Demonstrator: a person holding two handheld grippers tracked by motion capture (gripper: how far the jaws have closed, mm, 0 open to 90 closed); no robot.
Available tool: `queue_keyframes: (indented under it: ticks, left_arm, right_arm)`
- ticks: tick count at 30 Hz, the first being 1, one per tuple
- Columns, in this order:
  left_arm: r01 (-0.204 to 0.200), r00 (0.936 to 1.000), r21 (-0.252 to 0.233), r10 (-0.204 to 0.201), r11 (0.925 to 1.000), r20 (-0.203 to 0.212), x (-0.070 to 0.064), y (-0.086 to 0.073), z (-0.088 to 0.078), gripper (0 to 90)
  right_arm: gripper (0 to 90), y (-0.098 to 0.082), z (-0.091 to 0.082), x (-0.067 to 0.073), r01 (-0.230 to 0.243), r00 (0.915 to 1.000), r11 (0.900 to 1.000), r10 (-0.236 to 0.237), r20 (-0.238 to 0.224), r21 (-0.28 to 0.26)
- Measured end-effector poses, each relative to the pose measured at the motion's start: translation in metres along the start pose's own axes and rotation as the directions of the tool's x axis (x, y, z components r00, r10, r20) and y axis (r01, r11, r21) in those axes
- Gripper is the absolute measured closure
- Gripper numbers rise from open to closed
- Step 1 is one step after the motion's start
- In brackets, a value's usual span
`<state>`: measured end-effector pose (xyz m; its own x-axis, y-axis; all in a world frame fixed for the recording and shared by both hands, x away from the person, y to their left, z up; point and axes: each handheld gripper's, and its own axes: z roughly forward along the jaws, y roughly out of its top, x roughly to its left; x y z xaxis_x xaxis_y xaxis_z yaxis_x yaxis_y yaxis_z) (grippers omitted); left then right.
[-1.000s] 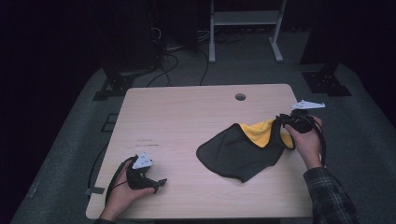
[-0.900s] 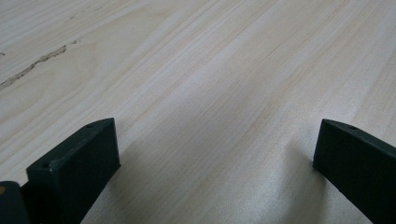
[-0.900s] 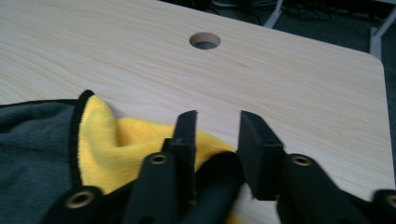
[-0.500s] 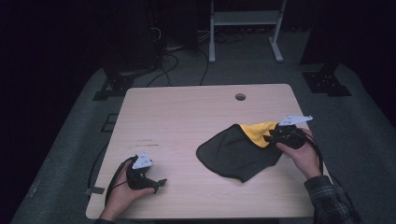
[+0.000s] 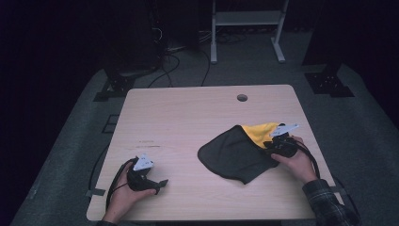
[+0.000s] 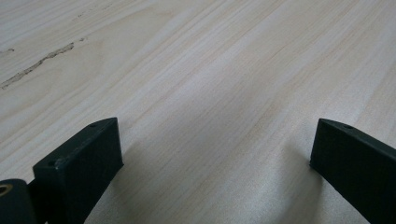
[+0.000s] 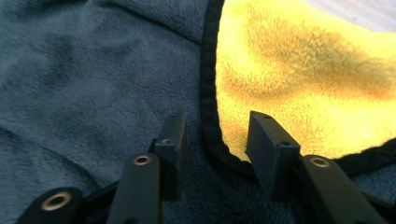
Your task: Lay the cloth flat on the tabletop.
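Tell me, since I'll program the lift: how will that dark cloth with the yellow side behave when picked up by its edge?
The cloth looks plush and lies in soft folds, so it will probably droop limply. It seems light and grippy rather than slippery. The right gripper, jaws just opened, straddles the black hem.

High view: I get a lit table with near-black surroundings and a soft, grainy picture. Both gripper views are bright and sharp farther off, with soft shadows and blurred near jaws.

The right tongs have come down and inward onto the cloth. Their jaws have just been opening and now straddle its black hem, and the raised yellow corner has dropped flat.
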<state>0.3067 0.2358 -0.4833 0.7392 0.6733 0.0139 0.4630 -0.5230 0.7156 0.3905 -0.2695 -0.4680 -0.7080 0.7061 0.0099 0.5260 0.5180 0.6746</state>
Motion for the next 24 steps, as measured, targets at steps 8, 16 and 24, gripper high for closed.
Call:
queue_keyframes:
  ticks: [8, 16, 24]
  left_arm:
    - [0.000, 1.0000, -0.002, 0.000, 1.0000, 0.000, 0.000, 0.000, 0.000, 0.9]
    - [0.008, 1.0000, -0.018, -0.008, 0.9998, 0.006, 0.002, 0.000, -0.003, 7.8]
    - [0.065, 0.9950, -0.072, -0.059, 0.9953, 0.080, -0.001, 0.015, -0.005, 22.0]
  right_arm:
    - [77.8, -0.001, 0.000, -0.006, -0.032, 0.9993, 0.999, 0.032, 0.020, -0.005]
    - [86.8, 0.004, -0.002, -0.007, -0.075, 0.9971, 0.997, 0.075, 0.013, 0.008]
    - [86.7, 0.006, -0.013, -0.012, -0.105, 0.9944, 0.994, 0.105, -0.015, -0.043]
